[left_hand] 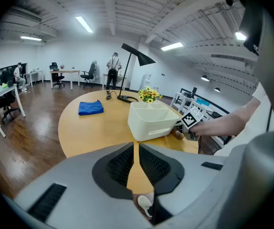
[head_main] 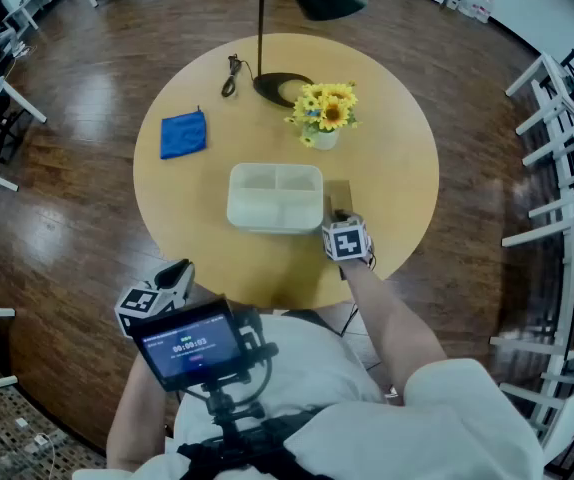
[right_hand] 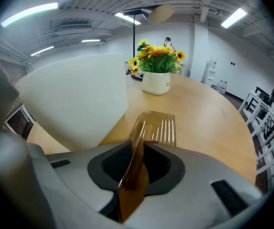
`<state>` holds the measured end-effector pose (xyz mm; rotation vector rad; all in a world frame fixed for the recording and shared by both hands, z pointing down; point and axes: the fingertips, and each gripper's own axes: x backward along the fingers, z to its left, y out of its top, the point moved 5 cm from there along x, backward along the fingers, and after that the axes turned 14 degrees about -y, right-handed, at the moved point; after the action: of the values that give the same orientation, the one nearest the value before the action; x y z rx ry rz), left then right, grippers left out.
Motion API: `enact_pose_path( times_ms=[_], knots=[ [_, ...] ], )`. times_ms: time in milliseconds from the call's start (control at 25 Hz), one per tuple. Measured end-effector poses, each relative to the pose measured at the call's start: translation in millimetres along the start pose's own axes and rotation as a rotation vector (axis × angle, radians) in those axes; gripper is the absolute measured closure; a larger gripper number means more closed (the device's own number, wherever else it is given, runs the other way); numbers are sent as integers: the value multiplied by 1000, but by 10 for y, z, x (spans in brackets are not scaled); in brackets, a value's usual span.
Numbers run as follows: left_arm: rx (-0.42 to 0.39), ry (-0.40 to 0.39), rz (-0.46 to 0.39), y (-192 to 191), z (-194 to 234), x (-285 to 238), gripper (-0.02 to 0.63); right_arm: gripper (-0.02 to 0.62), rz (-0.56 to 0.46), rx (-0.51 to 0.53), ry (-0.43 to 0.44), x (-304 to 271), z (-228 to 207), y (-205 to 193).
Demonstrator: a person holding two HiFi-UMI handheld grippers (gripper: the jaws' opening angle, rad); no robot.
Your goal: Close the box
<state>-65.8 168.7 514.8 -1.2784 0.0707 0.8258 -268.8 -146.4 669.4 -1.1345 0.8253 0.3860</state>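
Note:
A white box (head_main: 275, 198) with divided compartments sits open near the middle of the round wooden table (head_main: 177, 208); it also shows in the left gripper view (left_hand: 151, 120) and the right gripper view (right_hand: 75, 99). A translucent amber lid (right_hand: 157, 124) lies flat on the table just right of the box (head_main: 338, 196). My right gripper (head_main: 339, 218) is shut on the lid's near edge (right_hand: 139, 149). My left gripper (head_main: 179, 270) hangs off the table's near edge, shut and empty (left_hand: 136, 149).
A pot of yellow flowers (head_main: 325, 113) stands behind the box, with a black lamp base (head_main: 282, 88) and a cable (head_main: 230, 76) farther back. A blue cloth (head_main: 182, 133) lies at the back left. White racks (head_main: 557, 168) stand to the right of the table.

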Motion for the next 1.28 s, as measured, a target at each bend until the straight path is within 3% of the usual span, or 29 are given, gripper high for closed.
enact_pose_path(
  times_ms=[120, 200, 360, 480, 600, 720, 800, 1040, 1280],
  knots=[
    [5, 8, 5, 18, 55, -17, 566, 583, 16, 1, -49, 9, -169, -61],
    [5, 5, 3, 43, 82, -50, 566, 584, 18, -14, -58, 56, -314, -117],
    [5, -12, -5, 56, 66, -126, 566, 586, -178, 23, -27, 611, -574, 245],
    [0, -29, -8, 61, 42, -192, 566, 586, -381, 206, 154, 1163, -411, 749],
    [-12, -45, -17, 84, 2, -232, 566, 586, -478, 497, 390, 1510, 124, 1033],
    [-23, -55, -22, 91, -58, -242, 566, 586, -431, 735, 556, 1461, 620, 1007],
    [-28, -57, -21, 76, -86, -225, 566, 586, -375, 808, 600, 1318, 812, 955],
    [-17, -35, -36, 2, -55, -85, 566, 586, -304, 868, 631, 1072, 1010, 910],
    [-3, -16, -41, -73, -40, -9, 566, 584, -278, 854, 682, 1021, 1083, 962]
  ],
)
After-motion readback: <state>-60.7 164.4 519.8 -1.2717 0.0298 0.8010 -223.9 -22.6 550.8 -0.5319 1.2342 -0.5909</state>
